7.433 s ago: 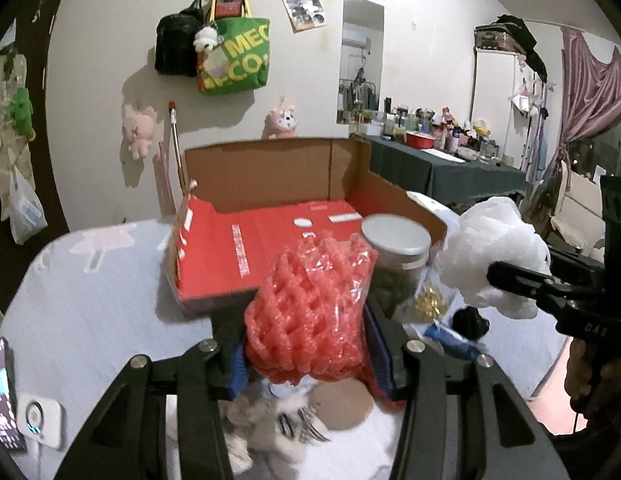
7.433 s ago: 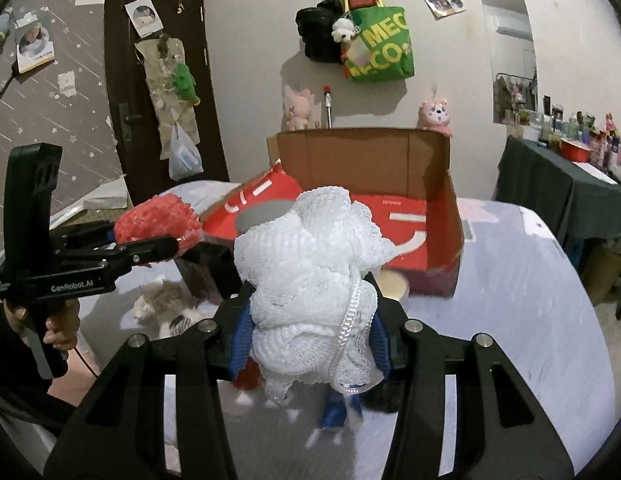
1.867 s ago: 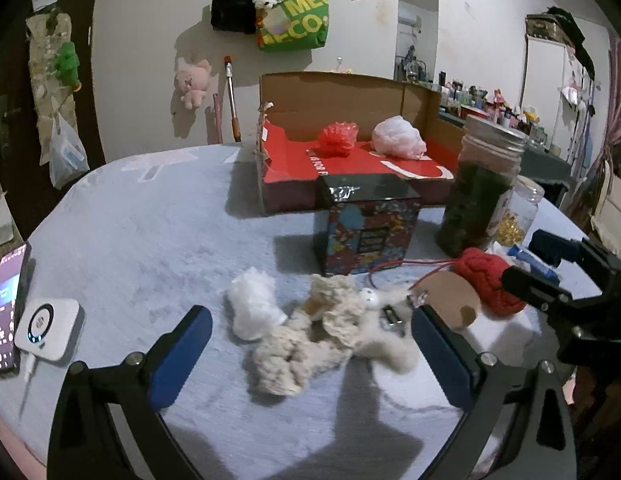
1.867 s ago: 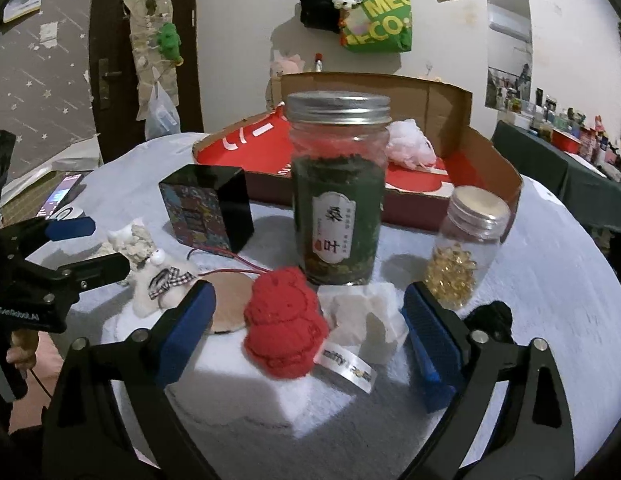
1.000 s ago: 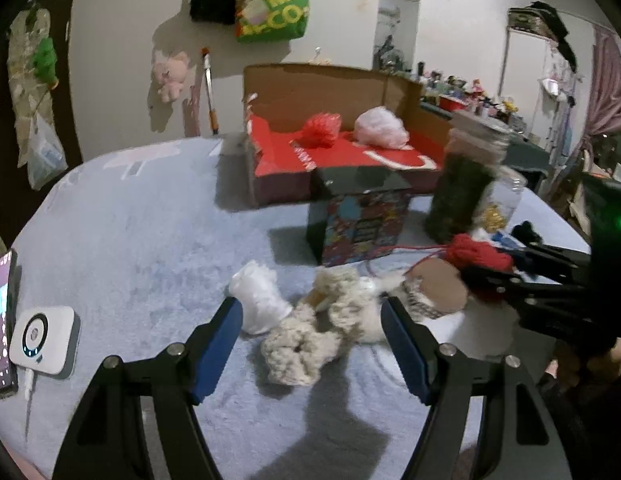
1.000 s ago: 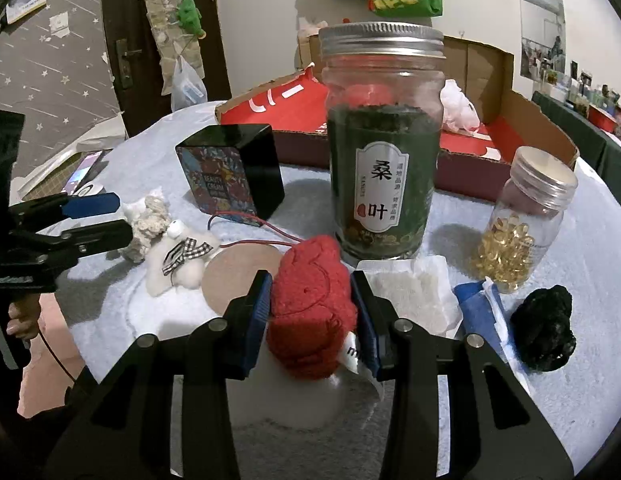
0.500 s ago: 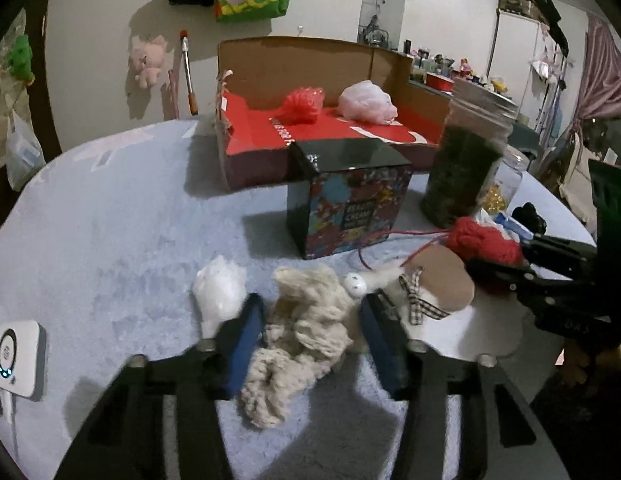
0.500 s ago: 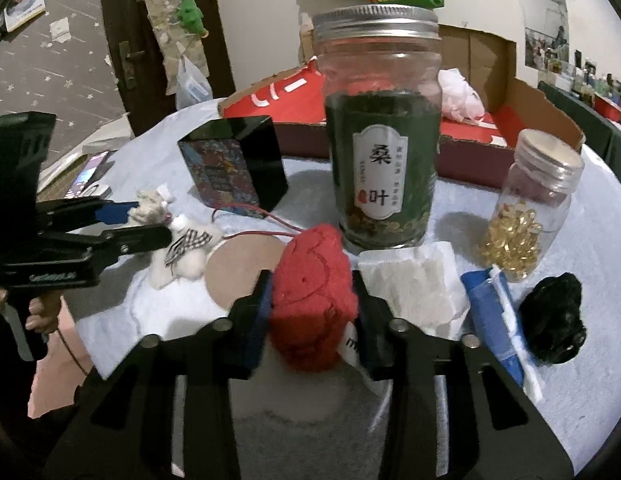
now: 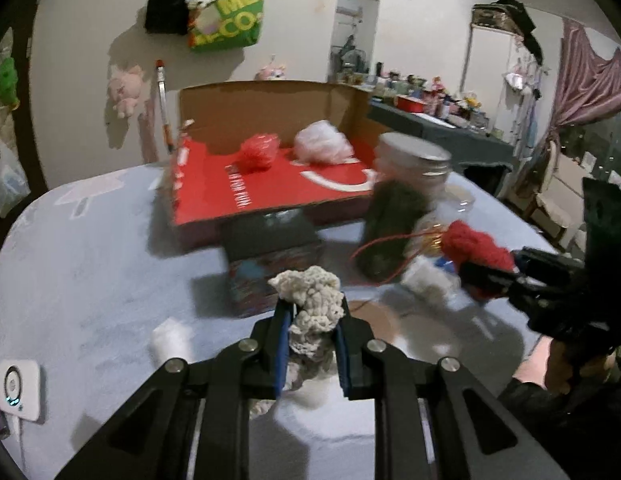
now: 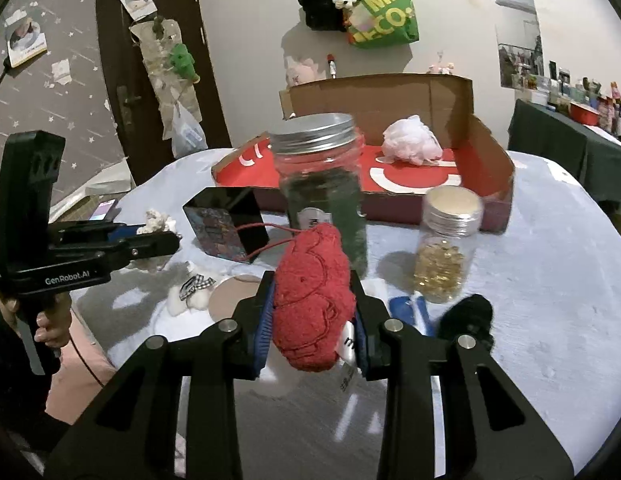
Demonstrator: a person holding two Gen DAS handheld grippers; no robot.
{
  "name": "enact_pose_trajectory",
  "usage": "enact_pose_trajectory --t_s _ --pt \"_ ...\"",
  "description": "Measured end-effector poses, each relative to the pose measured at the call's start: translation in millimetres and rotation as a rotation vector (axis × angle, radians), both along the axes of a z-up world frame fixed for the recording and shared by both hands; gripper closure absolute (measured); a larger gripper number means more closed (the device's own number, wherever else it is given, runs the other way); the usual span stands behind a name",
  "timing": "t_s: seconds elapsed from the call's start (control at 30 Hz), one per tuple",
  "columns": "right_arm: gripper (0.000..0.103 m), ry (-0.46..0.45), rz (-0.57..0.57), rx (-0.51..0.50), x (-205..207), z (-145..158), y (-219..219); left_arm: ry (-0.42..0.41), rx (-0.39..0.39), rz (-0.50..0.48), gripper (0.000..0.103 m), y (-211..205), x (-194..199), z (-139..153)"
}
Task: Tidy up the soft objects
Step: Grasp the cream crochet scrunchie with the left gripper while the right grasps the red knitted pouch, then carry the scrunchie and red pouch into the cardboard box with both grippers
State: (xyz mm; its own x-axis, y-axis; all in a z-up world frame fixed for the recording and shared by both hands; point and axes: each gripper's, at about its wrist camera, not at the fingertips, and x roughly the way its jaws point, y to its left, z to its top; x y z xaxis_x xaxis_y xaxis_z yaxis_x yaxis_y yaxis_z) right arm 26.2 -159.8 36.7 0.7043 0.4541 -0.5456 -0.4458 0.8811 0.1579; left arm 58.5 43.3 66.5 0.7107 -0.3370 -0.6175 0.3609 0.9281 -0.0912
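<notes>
My left gripper [image 9: 310,312] is shut on a cream knitted toy [image 9: 310,296] and holds it above the table. My right gripper [image 10: 312,308] is shut on a red knitted toy [image 10: 312,304], lifted, with a red cord trailing behind; it also shows in the left wrist view [image 9: 474,248]. An open cardboard box with a red floor [image 9: 270,192] stands at the back and holds a red mesh puff [image 9: 258,150] and a white mesh puff [image 9: 322,146]. The white puff shows in the right wrist view [image 10: 410,146].
A tall jar of dark leaves [image 10: 322,188], a small jar of yellow capsules [image 10: 444,248], a black printed box [image 10: 226,224], a black soft lump [image 10: 466,316], a round brown disc [image 10: 230,296] and a small white plush with a checked bow [image 10: 190,290] stand on the grey-blue cloth. A white device [image 9: 20,390] lies at the left edge.
Both grippers have closed on the toys and lifted them: the left raised the cream toy off the cloth, the right raised the red toy with its cord pulled taut.
</notes>
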Motion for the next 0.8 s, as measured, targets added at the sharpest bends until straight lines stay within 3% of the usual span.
enact_pose_trajectory --t_s 0.37,0.8 --pt "0.072 0.049 -0.025 0.019 10 -4 -24 0.066 -0.028 -0.093 0.083 -46 24 -13" --pt "0.072 0.079 -0.025 0.017 18 -11 -26 0.121 -0.039 -0.077 0.083 -44 31 -21"
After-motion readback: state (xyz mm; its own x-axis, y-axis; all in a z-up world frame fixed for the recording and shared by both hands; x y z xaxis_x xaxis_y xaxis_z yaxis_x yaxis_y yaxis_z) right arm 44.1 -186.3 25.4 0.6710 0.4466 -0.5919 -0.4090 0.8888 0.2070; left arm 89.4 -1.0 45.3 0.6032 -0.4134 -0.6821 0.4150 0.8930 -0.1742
